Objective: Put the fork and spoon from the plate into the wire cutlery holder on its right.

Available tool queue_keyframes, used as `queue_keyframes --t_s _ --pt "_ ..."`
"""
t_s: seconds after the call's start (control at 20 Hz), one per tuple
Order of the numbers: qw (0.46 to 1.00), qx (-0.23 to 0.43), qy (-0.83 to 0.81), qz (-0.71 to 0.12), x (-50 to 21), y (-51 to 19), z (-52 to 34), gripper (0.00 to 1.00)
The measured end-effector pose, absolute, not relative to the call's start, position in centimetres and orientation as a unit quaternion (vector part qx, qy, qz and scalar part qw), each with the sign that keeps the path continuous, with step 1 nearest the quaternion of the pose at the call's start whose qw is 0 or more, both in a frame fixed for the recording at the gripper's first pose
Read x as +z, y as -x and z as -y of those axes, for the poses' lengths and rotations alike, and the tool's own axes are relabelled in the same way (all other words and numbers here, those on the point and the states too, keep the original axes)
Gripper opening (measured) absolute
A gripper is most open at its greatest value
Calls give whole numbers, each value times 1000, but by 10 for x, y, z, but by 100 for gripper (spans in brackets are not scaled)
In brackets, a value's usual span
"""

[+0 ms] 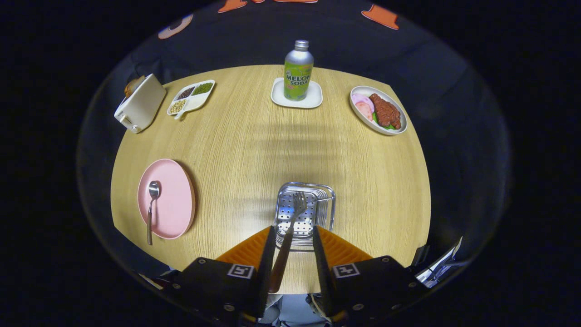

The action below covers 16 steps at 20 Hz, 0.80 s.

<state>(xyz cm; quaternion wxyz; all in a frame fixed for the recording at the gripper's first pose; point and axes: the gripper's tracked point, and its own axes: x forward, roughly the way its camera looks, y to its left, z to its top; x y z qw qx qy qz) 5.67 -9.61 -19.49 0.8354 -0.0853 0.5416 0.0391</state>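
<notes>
Hanging over the wire cutlery holder [305, 210], the fork [290, 227] is not yet seated — its tines point into the basket while its handle runs back between the fingers; the spoon [151, 206] lies on the pink plate [174, 200] to the left, so roughly half the job looks left. The claw [292, 247] stands partly apart; the handle rests against the left finger — whether the right one presses it I cannot tell.

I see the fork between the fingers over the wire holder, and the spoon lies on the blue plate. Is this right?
Not quite: the gripper view shows the spoon on a pink plate, not blue. The fork is between the gripper fingers, over the wire cutlery holder.
</notes>
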Motion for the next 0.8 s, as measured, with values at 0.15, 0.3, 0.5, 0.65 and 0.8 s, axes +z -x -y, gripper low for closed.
queue_keyframes --t_s 0.15,0.3,0.5,0.65,0.8 --pt "860 36 75 -503 -169 -58 93 79" --pt "891 34 48 -450 -141 -60 79 99" --pt "921 38 33 -387 -114 -55 56 99" --pt "940 59 21 -336 -100 -50 20 99" --pt "947 90 16 -309 -105 -42 -23 98"
